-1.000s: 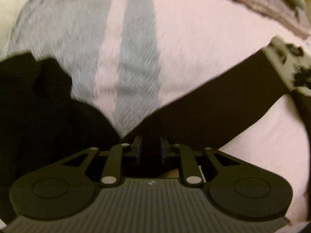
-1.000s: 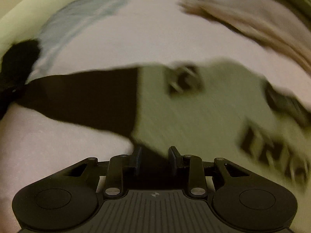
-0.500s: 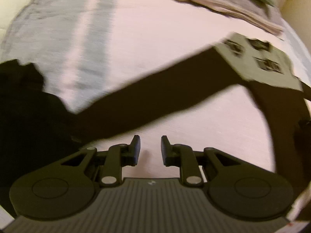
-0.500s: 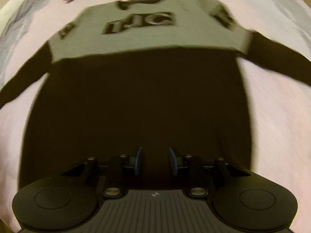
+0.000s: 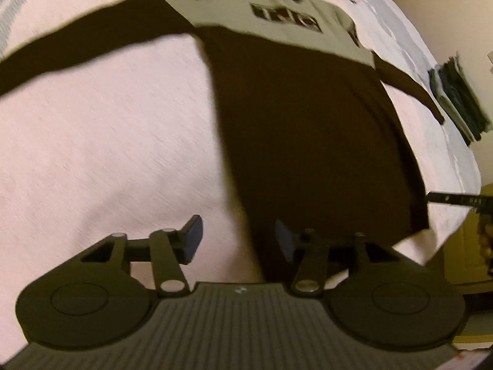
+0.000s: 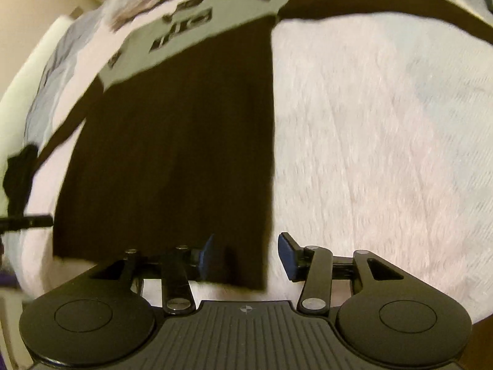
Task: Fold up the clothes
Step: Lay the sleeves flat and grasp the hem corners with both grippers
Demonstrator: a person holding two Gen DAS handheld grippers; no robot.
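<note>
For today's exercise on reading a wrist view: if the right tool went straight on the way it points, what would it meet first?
Most likely the bottom right corner of the dark shirt lying on the pale bedcover. The right tool stands open over that hem corner; how far above it is unclear.

A: What colours is the long-sleeved shirt [image 5: 311, 129] ahead of the claw?

B: Black body and sleeves, with a grey-green yoke across the chest carrying black block lettering and patches.

A: And the bedspread [image 5: 117, 141] under it?

B: Pale pink, faintly woven; off to the claw's far left in the right wrist view, a blue-grey stripe [image 6: 52, 74] runs along it.

A: The pile far right of the left claw?

B: Folded clothes [image 5: 459, 98], dark green and black.

A: The claw pads?

B: Dark blue [image 6: 286, 256], on black arms.
</note>
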